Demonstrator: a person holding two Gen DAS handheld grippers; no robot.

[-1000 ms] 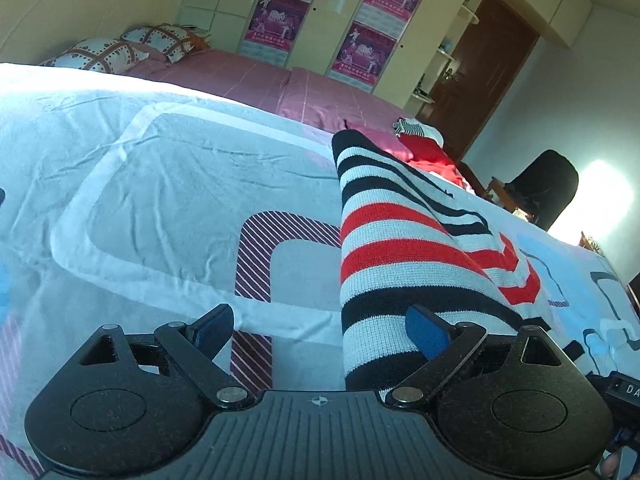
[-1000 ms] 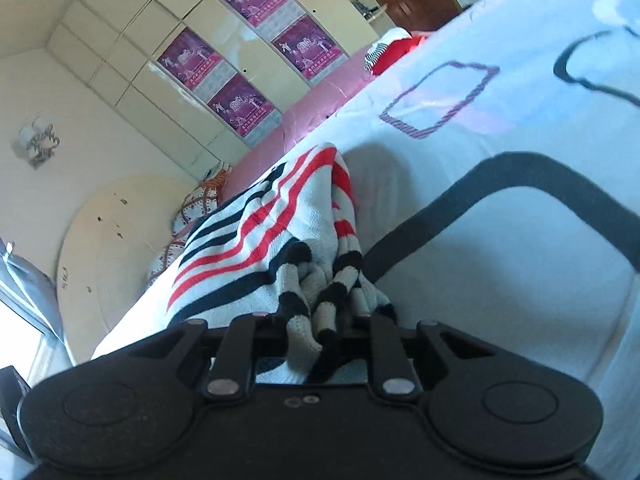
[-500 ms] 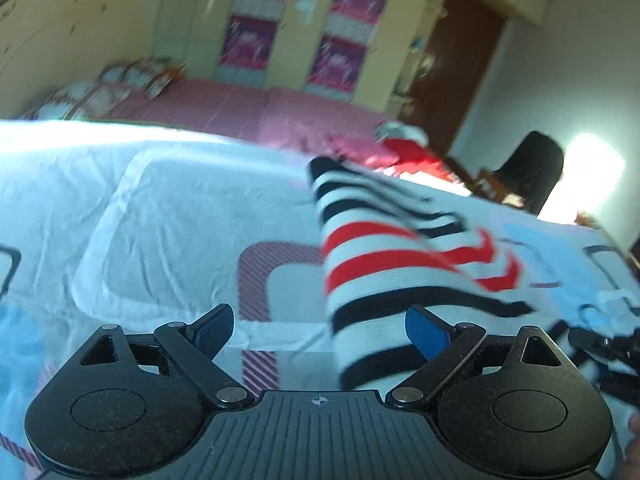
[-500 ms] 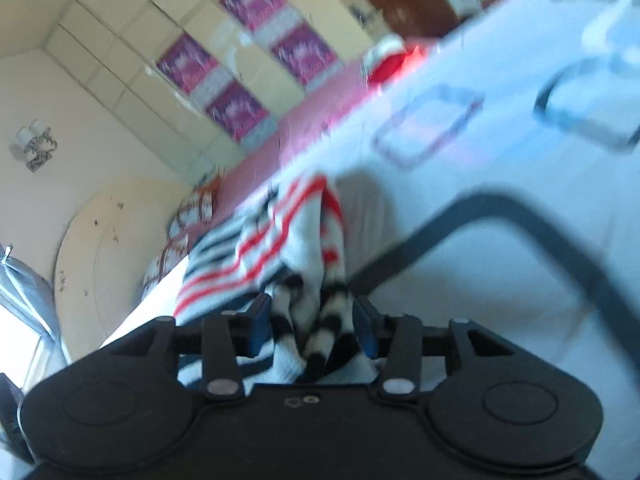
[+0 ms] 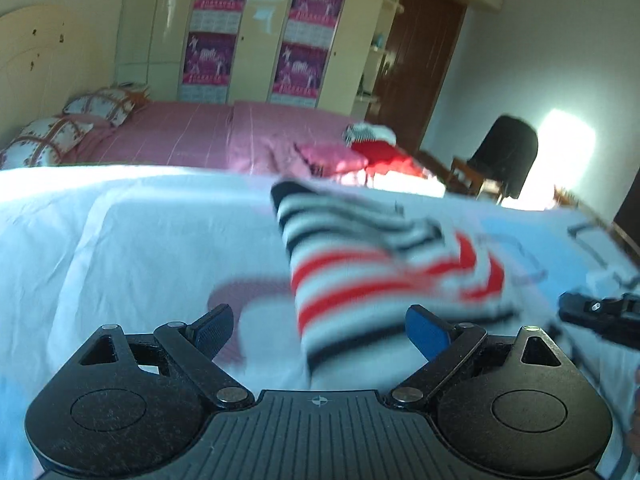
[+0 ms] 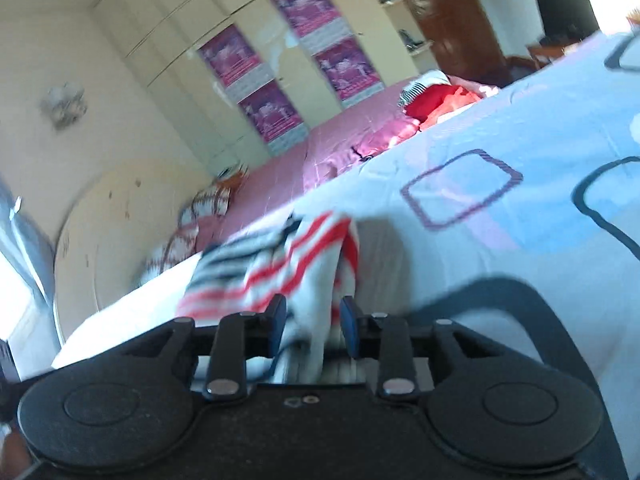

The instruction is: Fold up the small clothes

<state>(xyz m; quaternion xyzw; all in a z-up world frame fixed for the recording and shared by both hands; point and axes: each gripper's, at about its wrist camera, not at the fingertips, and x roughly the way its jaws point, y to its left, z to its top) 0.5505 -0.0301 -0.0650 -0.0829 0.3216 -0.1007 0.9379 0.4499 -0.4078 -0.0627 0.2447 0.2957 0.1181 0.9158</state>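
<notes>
A striped knit garment (image 5: pixel 372 264), black, white and red, lies folded on the white patterned bed sheet (image 5: pixel 140 248). My left gripper (image 5: pixel 320 326) is open and empty, with the garment's near end between its fingers but untouched. My right gripper (image 6: pixel 310 320) has its jaws parted, with the garment's (image 6: pixel 280 264) end lying loose between the blue pads. The right gripper also shows at the right edge of the left wrist view (image 5: pixel 600 316). Both views are blurred by motion.
A pink bed (image 5: pixel 208 136) with patterned pillows (image 5: pixel 52 136) stands behind, with red and striped clothes (image 5: pixel 376 144) piled on it. A wardrobe with posters (image 5: pixel 260 28), a brown door (image 5: pixel 420 60) and a dark chair (image 5: pixel 504 156) lie beyond.
My right gripper has opened and let go of the garment's end. Both grippers have drawn back and risen, so the garment looks farther away.
</notes>
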